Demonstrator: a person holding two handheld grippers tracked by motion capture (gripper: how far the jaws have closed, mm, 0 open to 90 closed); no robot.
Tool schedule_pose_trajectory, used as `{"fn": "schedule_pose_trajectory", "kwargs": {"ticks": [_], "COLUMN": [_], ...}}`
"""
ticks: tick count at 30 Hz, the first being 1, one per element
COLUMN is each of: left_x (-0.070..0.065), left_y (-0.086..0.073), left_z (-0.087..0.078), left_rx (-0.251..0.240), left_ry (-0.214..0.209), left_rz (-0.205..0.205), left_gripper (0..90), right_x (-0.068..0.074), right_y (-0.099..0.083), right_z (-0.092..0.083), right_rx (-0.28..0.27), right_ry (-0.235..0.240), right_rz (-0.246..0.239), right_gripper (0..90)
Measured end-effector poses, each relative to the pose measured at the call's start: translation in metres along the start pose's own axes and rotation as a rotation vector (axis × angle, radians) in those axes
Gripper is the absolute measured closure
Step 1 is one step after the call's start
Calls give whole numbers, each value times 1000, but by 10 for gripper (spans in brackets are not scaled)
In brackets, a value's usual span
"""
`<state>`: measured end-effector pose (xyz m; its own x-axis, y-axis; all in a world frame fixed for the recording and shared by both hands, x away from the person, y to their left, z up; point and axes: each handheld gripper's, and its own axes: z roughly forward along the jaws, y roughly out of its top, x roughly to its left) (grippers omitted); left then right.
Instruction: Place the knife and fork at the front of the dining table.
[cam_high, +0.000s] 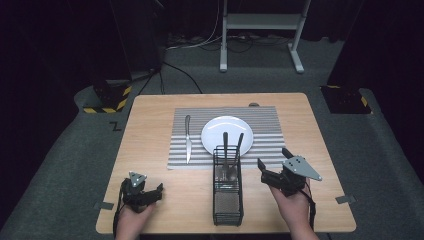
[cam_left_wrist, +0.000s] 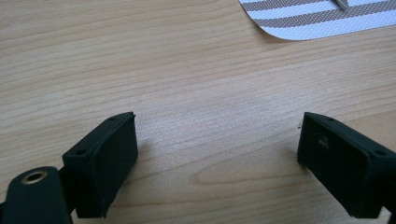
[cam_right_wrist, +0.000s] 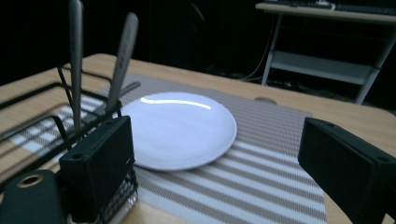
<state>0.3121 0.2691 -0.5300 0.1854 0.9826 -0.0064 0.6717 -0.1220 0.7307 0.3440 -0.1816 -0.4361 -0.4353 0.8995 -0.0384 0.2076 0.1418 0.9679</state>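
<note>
A person is sitting at a light wooden table, holding a hand-held gripper in each hand. A striped placemat is lying in the middle of the table with a white plate at its centre and a table knife lying lengthwise on the mat just left of the plate, so a place setting seems to be taking shape.

A black wire cutlery caddy is standing at the near edge, between the two hands, and two utensil handles are sticking up out of it (their working ends are hidden, so fork or spoon cannot be told).

The right hand-held gripper is hovering just right of the caddy, raised above the table, its jaws spread wide with nothing between them and pointing toward the handles; in the right gripper view the handles are standing close by its left jaw. It looks lined up to pick one out.

The left hand-held gripper is sitting low over bare wood at the near left, jaws also wide and empty, apparently parked out of the way.
</note>
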Motion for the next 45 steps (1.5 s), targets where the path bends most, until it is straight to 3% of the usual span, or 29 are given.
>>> {"fn": "schedule_pose_trajectory", "kwargs": {"ticks": [2,9,17,23,30,37,45], "left_x": [-1,-1,-1,-1,-1,-1,-1], "left_y": [-1,-1,0,0,0,0,0], "left_z": [-1,-1,0,1,1,1,1], "left_rx": [0,1,11,16,15,16,15], "left_ry": [0,-1,-20,-29,-29,-29,-27], "left_rz": [2,4,21,25,25,26,27], "left_gripper": [122,121,74,56,56,56,57], "right_x": [4,24,41,51,56,56,60], "right_y": [6,25,33,32,32,34,34], "right_z": [2,17,31,43,56,61,57], "right_rx": [-24,-69,-96,-62,-19,-17,-40], "right_ry": [21,29,16,20,42,54,69], "right_rz": [17,-15,-42,-65,-25,4,-3], "right_gripper": [117,180,378,495,625,735,767]}}
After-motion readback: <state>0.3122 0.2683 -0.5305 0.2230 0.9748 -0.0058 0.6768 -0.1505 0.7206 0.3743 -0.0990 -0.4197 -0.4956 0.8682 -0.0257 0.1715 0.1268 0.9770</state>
